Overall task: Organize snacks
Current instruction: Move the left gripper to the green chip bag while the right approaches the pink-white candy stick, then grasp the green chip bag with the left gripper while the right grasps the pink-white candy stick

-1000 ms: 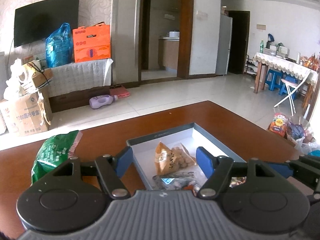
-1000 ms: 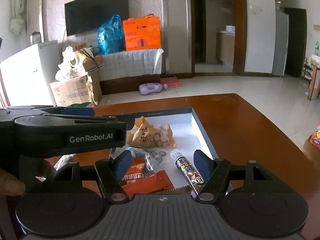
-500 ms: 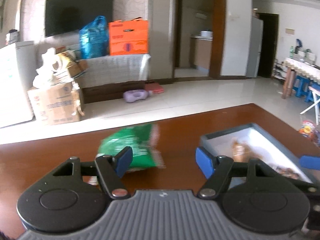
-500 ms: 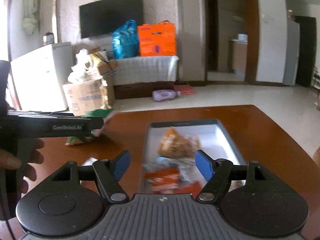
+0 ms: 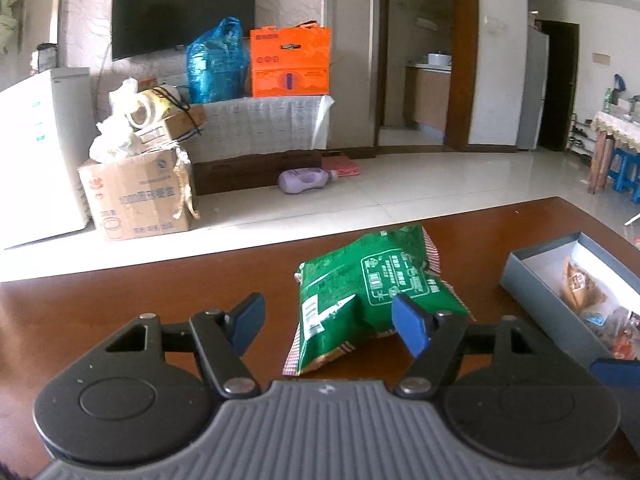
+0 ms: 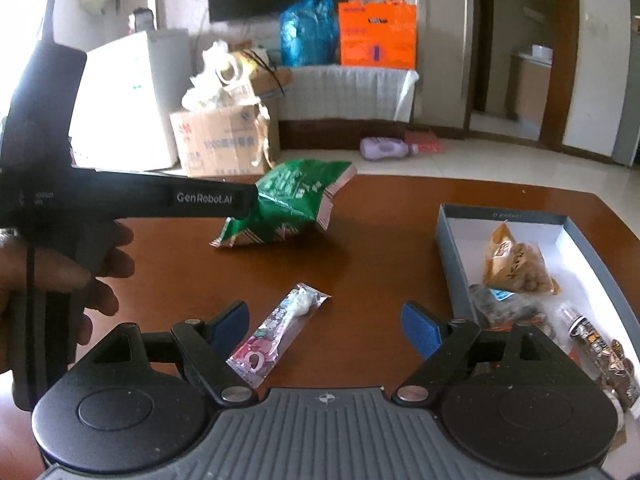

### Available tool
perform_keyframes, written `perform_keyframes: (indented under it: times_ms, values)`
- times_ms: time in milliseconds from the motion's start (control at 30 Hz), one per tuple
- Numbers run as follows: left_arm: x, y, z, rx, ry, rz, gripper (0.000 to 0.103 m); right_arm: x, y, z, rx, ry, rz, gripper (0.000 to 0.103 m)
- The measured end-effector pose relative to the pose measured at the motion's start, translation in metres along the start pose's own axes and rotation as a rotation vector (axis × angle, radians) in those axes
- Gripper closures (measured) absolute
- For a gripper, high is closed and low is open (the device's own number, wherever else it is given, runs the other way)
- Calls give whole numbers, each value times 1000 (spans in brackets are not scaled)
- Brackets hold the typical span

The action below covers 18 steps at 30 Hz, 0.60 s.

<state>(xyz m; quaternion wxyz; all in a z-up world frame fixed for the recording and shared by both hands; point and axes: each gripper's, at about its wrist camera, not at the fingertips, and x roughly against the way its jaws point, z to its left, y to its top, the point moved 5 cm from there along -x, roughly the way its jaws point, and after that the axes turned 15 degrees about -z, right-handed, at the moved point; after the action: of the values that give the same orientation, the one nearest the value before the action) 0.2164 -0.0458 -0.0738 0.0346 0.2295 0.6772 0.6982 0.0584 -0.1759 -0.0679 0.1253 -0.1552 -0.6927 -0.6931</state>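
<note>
Left tool [image 5: 328,320] wide open w/ green bag [image 5: 372,296] lying between its pads on bench [image 5: 160,292], left of box [image 6: 452,248]. Right tool [image 6: 324,328] wide too, over candy pkt [image 6: 280,336]. Risk: puffy, slick bag may squirt out if pinched at edge.

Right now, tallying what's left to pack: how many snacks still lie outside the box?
2: a green bag mid-table, a pink-wrapped candy nearer the right gripper. Others may be hidden.
</note>
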Motion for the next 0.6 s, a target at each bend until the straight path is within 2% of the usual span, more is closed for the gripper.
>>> perform_keyframes:
  times_ms: [200, 400, 467, 500, 600]
  values:
    - [-42, 4, 1, 20, -54, 14, 32, -23, -7, 2, -19, -31, 15, 17]
    - [-91, 17, -3, -23, -90, 9, 33, -37, -10, 6, -21, -58, 6, 15]
    - [-107, 12, -6, -65, -105, 48, 31, -40, -11, 6, -14, -66, -1, 15]
    - [-117, 6, -9, -98, -110, 95, 29, -42, -11, 6, -14, -71, -5, 15]
    - [-135, -17, -18, -227, -93, 161, 28, -49, -15, 6, -9, -89, 0, 15]
